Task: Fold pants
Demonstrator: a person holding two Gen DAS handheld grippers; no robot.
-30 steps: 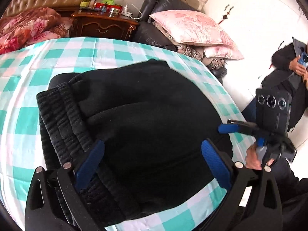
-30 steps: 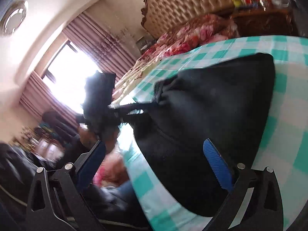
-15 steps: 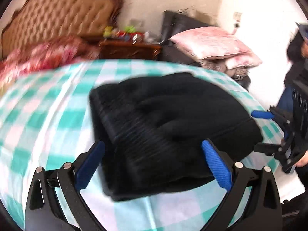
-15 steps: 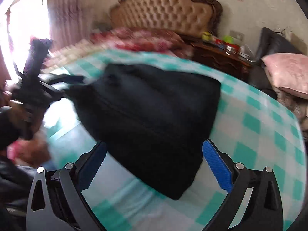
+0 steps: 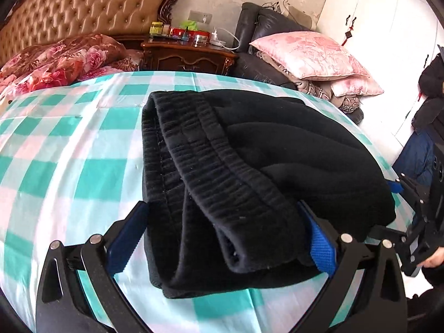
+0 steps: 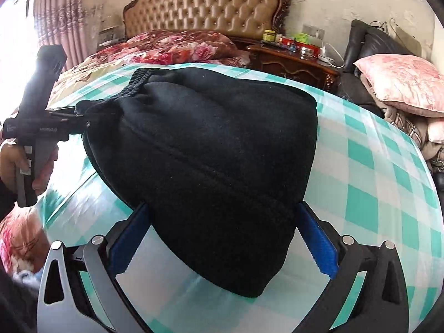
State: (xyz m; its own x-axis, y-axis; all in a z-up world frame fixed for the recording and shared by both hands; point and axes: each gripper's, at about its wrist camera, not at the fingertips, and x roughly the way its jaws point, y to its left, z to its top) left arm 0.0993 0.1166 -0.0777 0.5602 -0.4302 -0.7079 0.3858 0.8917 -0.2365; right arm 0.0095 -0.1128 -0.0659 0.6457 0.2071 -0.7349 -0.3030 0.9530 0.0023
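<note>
The black pants [image 5: 249, 166] lie folded into a thick bundle on the teal-and-white checked cloth [image 5: 69, 166], ribbed waistband on the left. The left gripper [image 5: 222, 238] has its blue fingers spread wide either side of the waistband end. The right gripper [image 6: 222, 238] likewise straddles the bundle's near right end, fingers wide apart.

**Lighting and picture quality, both wrist views**

Daylight, bright overall. Source: a blown-out window behind pink pleated curtains [image 6: 59, 25], far left in the right wrist view; glare washes that edge. The folded black fleece pants [image 5: 249, 166] read nearly featureless, with ribbing legible only in the left wrist view. The teal-and-white checked cloth [image 6: 374, 180] smears with motion blur near left. Strong fisheye bowing; black vignette at every corner. Soft shadow under the pants.
</note>
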